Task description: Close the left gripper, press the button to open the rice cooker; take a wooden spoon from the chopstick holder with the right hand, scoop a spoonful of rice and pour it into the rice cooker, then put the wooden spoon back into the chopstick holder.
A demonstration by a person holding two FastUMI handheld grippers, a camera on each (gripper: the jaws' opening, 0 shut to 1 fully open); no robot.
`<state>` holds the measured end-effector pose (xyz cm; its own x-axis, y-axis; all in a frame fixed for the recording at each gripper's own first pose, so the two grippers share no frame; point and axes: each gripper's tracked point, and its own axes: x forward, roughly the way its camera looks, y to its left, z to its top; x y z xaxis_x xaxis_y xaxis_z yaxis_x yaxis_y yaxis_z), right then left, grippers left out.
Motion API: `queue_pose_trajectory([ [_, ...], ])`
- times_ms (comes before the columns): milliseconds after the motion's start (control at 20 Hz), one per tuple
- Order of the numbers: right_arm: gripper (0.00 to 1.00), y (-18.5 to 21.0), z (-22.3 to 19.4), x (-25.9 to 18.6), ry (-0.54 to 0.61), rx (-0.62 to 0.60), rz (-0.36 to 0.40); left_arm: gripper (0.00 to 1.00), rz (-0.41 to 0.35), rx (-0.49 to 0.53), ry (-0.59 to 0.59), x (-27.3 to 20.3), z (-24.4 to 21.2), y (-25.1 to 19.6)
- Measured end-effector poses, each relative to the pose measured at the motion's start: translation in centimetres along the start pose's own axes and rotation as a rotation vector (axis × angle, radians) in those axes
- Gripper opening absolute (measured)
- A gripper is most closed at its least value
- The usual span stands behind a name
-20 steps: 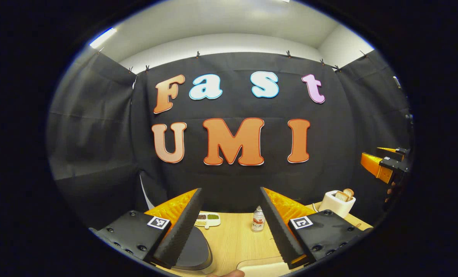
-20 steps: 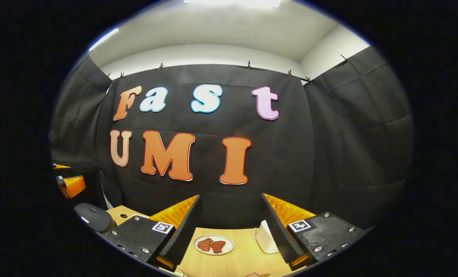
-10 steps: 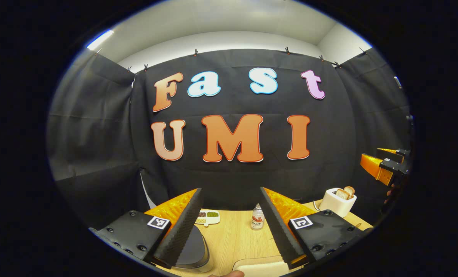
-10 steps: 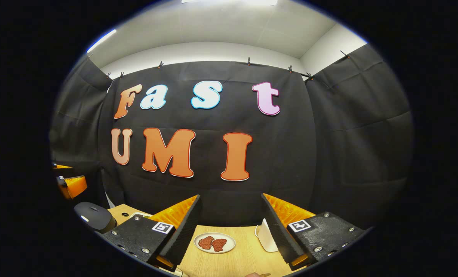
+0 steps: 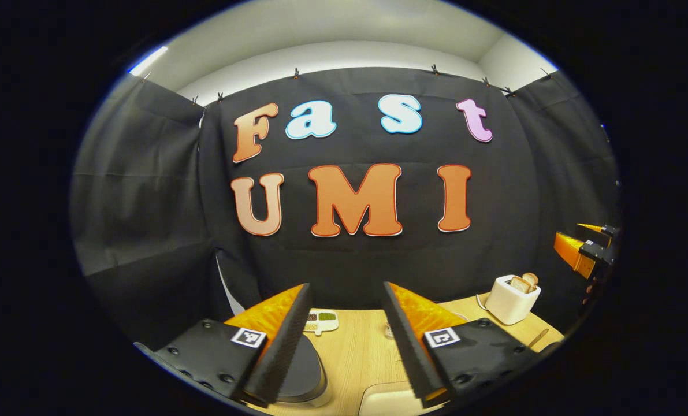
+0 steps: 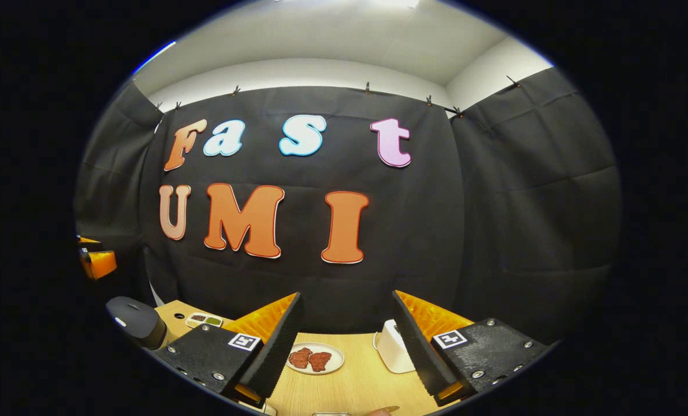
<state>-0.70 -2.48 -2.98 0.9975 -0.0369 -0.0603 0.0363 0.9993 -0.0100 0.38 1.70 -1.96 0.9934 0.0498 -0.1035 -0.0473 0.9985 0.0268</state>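
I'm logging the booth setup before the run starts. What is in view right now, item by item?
Rice cooker: one, dark lid, shut, table's left, behind the left gripper's finger.
Divided dish: one, white with green and dark fillings, far side of table.
Toaster: one, white, bread in its slots, table's right.
Plate: one, white, two reddish pieces on it, mid-table.
Table: one, light wood.
Left gripper: one, open, nothing between its fingers, above the table.
Right gripper: one, open, nothing held, above the plate's side of the table.
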Motion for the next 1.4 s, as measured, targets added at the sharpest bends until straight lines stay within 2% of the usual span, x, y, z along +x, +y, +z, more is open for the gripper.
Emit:
queue_pose_trajectory([
  [150, 0.97, -0.3, -0.5, -0.1, 0.015, -0.007, -0.019, 0.34, 0.033, -0.013, 0.037, 0.6, -0.5, 1.7],
  [200, 0.97, -0.5, -0.8, -0.2, 0.021, -0.011, -0.028, 0.23, 0.065, -0.027, 0.051, 0.9, -0.7, 2.8],
  [250, 0.97, -0.9, -1.0, -0.3, 0.028, -0.015, -0.037, 0.12, 0.051, -0.052, 0.077, 1.0, -1.1, 2.8],
  [300, 0.93, -1.7, -1.4, -0.8, 0.034, -0.016, -0.048, 0.1, 0.03, -0.066, 0.104, 1.2, -1.5, 3.2],
  [400, 0.93, -3.2, -2.1, -1.9, 0.054, -0.015, -0.064, 0.11, 0.096, -0.086, 0.194, 1.9, -3.1, 5.7],
  [450, 0.97, -3.7, -2.5, -2.1, 0.064, -0.016, -0.072, 0.13, 0.084, -0.114, 0.25, 2.1, -3.8, 6.3],
  [500, 0.97, -4.1, -2.8, -2.3, 0.073, -0.018, -0.081, 0.07, 0.082, -0.141, 0.308, 2.7, -5.0, 6.5],
  [550, 0.97, -4.4, -3.2, -2.3, 0.082, -0.021, -0.089, 0.06, 0.092, -0.155, 0.364, 2.7, -6.2, 7.5],
  [600, 0.93, -4.7, -3.5, -2.3, 0.093, -0.023, -0.097, 0.06, 0.107, -0.162, 0.422, 2.7, -7.4, 8.6],
  [650, 0.97, -5.0, -4.0, -2.4, 0.105, -0.025, -0.102, 0.06, 0.12, -0.172, 0.479, 2.7, -8.5, 9.7],
  [700, 0.93, -5.3, -4.4, -2.5, 0.118, -0.026, -0.109, 0.07, 0.127, -0.187, 0.538, 2.6, -9.5, 10.4],
  [1000, 0.93, -6.7, -8.0, -3.0, 0.228, -0.059, -0.138, 0.06, 0.153, -0.273, 0.838, 1.6, -16.1, 12.5],
  [1150, 0.93, -7.1, -9.7, -3.5, 0.278, -0.038, -0.146, 0.05, 0.152, -0.344, 0.957, 0.6, -19.4, 12.4],
  [1400, 0.93, -8.3, -12.5, -3.9, 0.352, -0.018, -0.174, 0.06, 0.188, -0.397, 1.087, -0.5, -23.5, 13.0],
])
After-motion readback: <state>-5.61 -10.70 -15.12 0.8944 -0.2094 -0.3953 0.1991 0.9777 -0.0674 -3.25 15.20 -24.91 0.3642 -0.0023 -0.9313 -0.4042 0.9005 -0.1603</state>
